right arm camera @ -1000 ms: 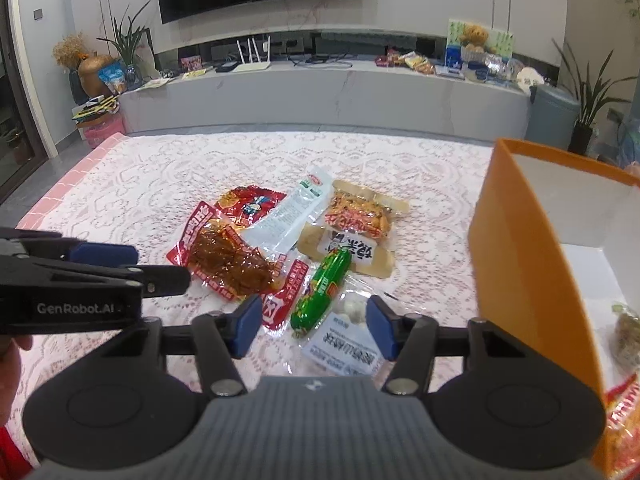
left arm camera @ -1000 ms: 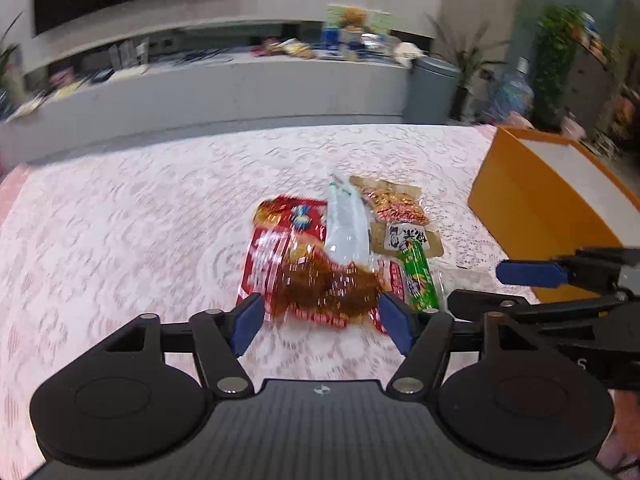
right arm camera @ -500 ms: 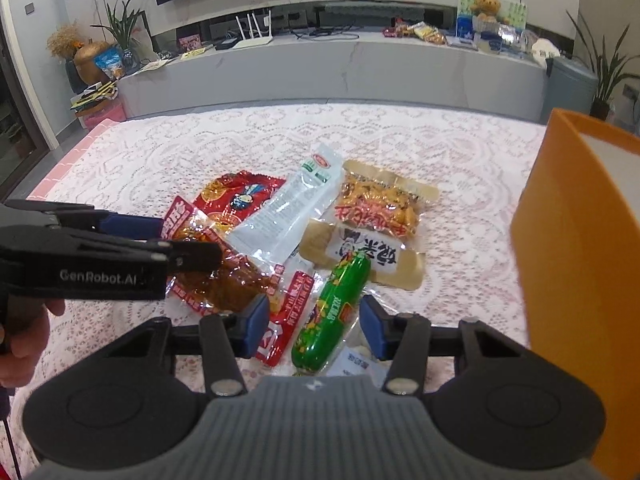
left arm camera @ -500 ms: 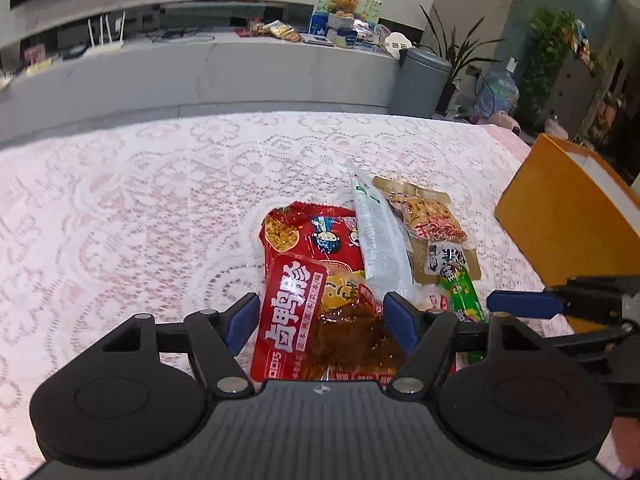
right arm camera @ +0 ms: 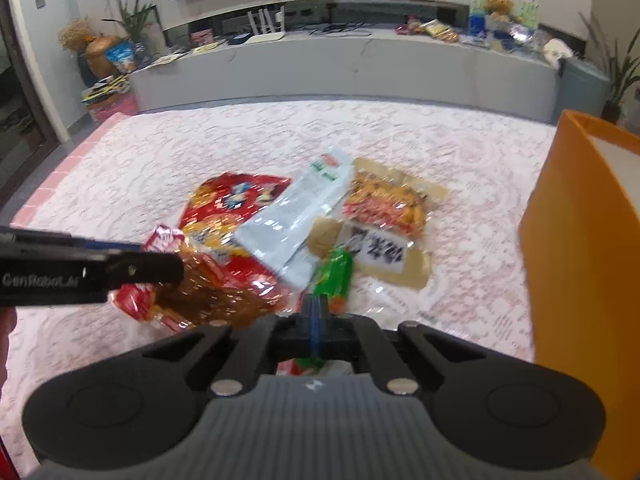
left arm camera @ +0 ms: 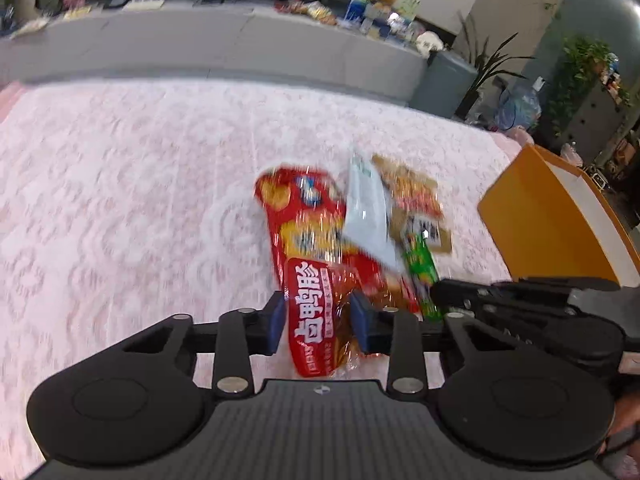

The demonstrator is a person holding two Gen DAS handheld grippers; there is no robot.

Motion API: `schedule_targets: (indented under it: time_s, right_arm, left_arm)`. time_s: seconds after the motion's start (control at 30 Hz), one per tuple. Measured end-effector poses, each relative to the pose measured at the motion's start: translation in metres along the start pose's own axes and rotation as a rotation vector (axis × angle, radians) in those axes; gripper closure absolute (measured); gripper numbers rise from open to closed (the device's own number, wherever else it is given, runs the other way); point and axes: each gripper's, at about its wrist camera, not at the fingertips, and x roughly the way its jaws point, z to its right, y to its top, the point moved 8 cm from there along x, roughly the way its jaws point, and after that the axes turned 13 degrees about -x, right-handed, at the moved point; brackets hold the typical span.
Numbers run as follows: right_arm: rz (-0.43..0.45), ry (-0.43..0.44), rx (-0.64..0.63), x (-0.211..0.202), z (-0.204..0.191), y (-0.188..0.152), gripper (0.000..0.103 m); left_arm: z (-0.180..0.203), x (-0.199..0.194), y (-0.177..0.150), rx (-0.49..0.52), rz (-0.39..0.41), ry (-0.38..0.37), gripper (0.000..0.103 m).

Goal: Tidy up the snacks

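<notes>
1. One orange box stands on the right of the lace-covered table, well apart from the snack pile; its white inner wall shows, but what lies inside cannot be told from either view.
2. Several snack packets lie in a loose heap at the middle of the table: a red packet, a long white packet lying across it, a clear packet of orange snacks with a tan labelled packet just beside it, and a flat clear packet with printed text nearest the camera.
3. The left tongs are closing around the near end of a red-and-clear packet of brown snack; the packet sits between the blue pads, and the blur hides whether both pads already press on it.
4. In the right wrist view the same packet bulges just beyond the left tongs' dark finger.
5. The right tongs are clamped together on the near end of a green sausage, whose far end points toward the tan packet.
6. The two tongs work side by side, the left one's packet touching the pile beside the green sausage.
</notes>
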Motion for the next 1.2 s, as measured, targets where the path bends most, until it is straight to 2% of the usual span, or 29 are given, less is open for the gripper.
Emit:
schedule_targets:
  time_s: [0.1, 0.17, 0.23, 0.37, 0.43, 0.5, 0.6, 0.73, 0.87, 1.0, 1.2]
  right_arm:
    - [-0.009, 0.012, -0.004, -0.004, -0.005, -0.006, 0.103]
    - [-0.008, 0.023, 0.001, -0.008, -0.008, -0.010, 0.103]
    - [-0.008, 0.019, 0.001, -0.014, -0.008, -0.014, 0.103]
    - [0.001, -0.013, -0.020, -0.026, -0.004, -0.023, 0.101]
    - [0.007, -0.029, -0.026, -0.032, 0.000, -0.027, 0.100]
    - [0.009, -0.047, -0.027, -0.037, 0.005, -0.032, 0.095]
    - [0.008, -0.064, -0.014, -0.040, 0.012, -0.038, 0.088]
    - [0.002, -0.074, 0.005, -0.040, 0.019, -0.044, 0.079]
    - [0.006, -0.063, -0.024, -0.041, 0.016, -0.045, 0.063]
    - [-0.001, -0.071, -0.037, -0.038, 0.016, -0.047, 0.059]
    - [-0.008, -0.064, -0.006, -0.032, 0.018, -0.046, 0.058]
  left_arm:
    - [-0.001, -0.004, -0.016, 0.005, -0.054, 0.018, 0.068]
    - [-0.001, -0.004, -0.026, 0.056, -0.102, 0.040, 0.068]
    - [0.001, -0.002, -0.035, 0.125, -0.133, 0.094, 0.067]
    - [0.008, -0.006, -0.041, 0.279, -0.074, 0.180, 0.050]
    - [0.018, -0.010, -0.039, 0.325, -0.035, 0.157, 0.044]
    - [0.032, -0.014, -0.038, 0.373, -0.019, 0.103, 0.036]
    - [0.053, -0.010, -0.043, 0.464, -0.023, 0.058, 0.034]
    - [0.064, 0.009, -0.053, 0.532, -0.082, 0.003, 0.034]
    - [0.057, 0.023, -0.056, 0.577, -0.093, 0.041, 0.030]
    - [0.046, 0.029, -0.049, 0.556, -0.113, 0.081, 0.028]
    - [0.047, 0.037, -0.058, 0.609, -0.163, 0.073, 0.019]
